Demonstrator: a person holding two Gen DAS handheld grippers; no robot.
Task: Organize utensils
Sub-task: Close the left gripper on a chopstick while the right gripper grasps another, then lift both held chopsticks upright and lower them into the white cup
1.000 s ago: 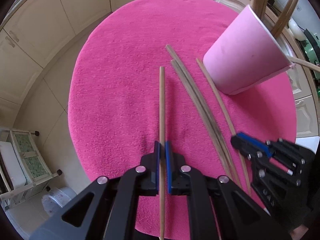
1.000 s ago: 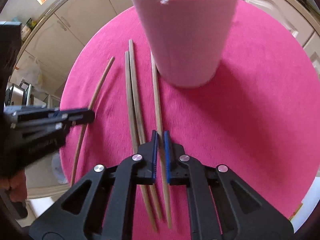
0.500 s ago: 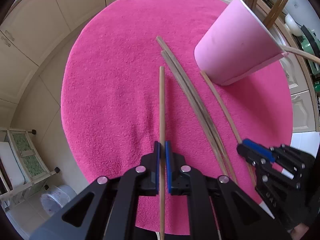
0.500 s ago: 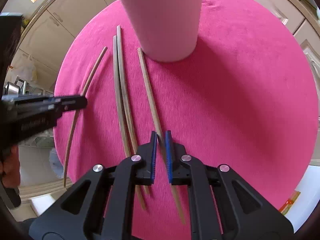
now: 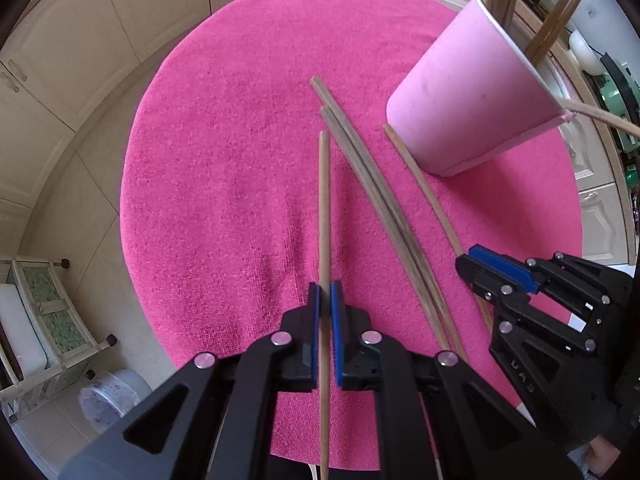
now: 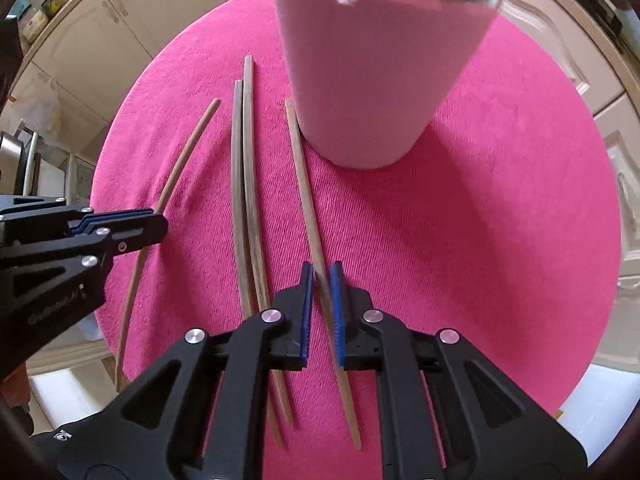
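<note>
Chopsticks: my left gripper [image 5: 325, 300] jaws clenched on one chopstick [image 5: 324, 216], right gripper [image 6: 321, 280] jaws just eased apart, loosely straddling another chopstick [image 6: 306, 196]; next, re-clench and lift toward the pink cup [image 6: 372, 80].

Cream panelled cabinets [image 5: 60, 48] ring the room, a small wheeled rack [image 5: 44, 320] on pale floor.
</note>
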